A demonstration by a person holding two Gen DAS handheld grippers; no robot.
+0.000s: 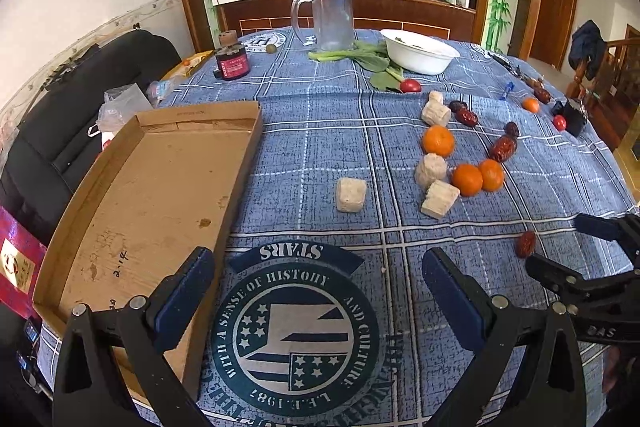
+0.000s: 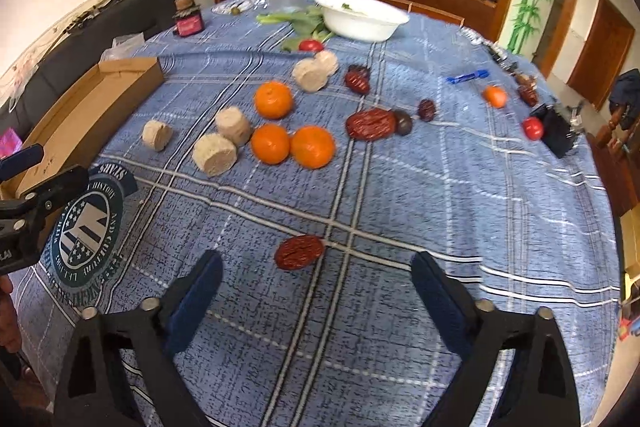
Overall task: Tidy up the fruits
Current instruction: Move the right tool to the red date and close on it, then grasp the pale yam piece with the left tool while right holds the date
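Set low and close over the surface [image 1: 304, 131], both facing the far sideboard, the left beside the cardboard tray [image 1: 152, 187], the right further right near a red date [image 2: 299, 251], sharing the oranges [image 2: 293, 146], pale chunks, bowl [image 2: 360, 17] and, apparently, that date.

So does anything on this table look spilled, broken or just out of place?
Nothing looks spilled or broken. The oddity is the scatter: tangerines, red dates and pale cut chunks lie loose on the tablecloth, while the cardboard tray holds nothing. One date lies apart, just ahead of the open right gripper. Leafy greens lie beside the white bowl.
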